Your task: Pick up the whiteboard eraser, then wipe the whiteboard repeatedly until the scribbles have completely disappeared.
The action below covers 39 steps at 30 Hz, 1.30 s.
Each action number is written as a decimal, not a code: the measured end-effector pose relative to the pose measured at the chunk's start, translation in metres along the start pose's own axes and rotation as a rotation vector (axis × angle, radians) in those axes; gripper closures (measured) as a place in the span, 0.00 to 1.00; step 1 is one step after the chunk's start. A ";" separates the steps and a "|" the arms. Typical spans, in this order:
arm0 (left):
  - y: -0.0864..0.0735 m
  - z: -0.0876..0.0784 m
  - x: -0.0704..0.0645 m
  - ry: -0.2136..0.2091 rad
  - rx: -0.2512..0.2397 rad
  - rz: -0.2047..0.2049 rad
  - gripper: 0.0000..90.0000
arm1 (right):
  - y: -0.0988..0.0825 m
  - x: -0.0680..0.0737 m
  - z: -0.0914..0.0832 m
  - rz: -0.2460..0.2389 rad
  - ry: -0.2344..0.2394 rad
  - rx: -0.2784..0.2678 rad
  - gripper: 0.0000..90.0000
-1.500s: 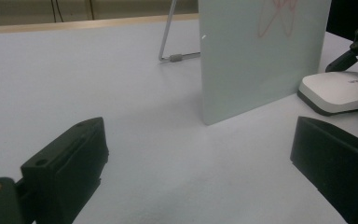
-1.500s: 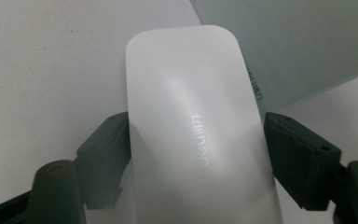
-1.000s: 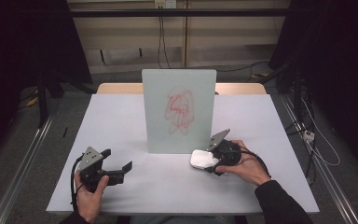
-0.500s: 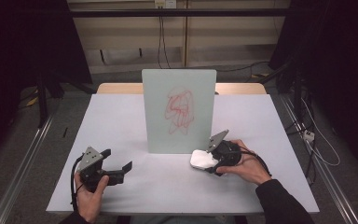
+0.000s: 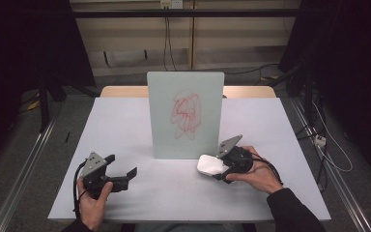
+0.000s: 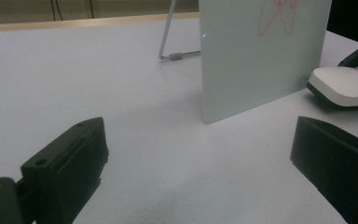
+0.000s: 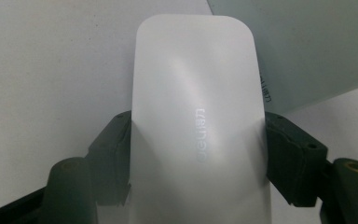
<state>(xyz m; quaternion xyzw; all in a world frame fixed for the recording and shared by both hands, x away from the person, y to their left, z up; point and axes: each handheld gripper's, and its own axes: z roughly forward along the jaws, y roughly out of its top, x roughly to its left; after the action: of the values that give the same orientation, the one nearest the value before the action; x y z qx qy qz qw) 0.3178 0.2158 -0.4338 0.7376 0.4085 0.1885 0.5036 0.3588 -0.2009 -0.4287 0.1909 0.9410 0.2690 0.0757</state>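
Observation:
An upright whiteboard (image 5: 185, 116) with a red scribble (image 5: 186, 113) stands mid-table. Just in front of its lower right corner, my right gripper (image 5: 221, 167) is shut on a white eraser (image 5: 209, 165) that rests low by the table. In the right gripper view both fingers (image 7: 114, 144) press the sides of the eraser (image 7: 196, 116), whose far end points at the board. My left gripper (image 5: 121, 165) lies at the front left, open with nothing between its jaws; its own view shows the board (image 6: 261, 56) and the eraser (image 6: 345, 86) ahead.
The grey table (image 5: 116, 121) has bare surface left of the board and along the front. A wire stand (image 6: 168, 37) props the board from behind. Floor rails and cables run beside the table.

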 end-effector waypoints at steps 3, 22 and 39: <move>0.000 0.000 0.001 -0.003 0.002 -0.002 0.04 | -0.002 0.001 -0.003 0.015 -0.004 -0.015 0.35; -0.001 -0.001 0.001 0.001 0.004 0.000 0.04 | -0.010 0.011 -0.022 0.120 -0.043 -0.147 0.35; -0.002 -0.002 0.002 0.004 0.008 -0.001 0.04 | -0.006 0.024 -0.031 0.150 -0.200 -0.257 0.35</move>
<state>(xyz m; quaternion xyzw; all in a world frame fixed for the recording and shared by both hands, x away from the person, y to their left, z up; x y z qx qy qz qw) 0.3168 0.2184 -0.4347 0.7389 0.4109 0.1880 0.4998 0.3275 -0.2104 -0.4070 0.2750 0.8697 0.3717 0.1726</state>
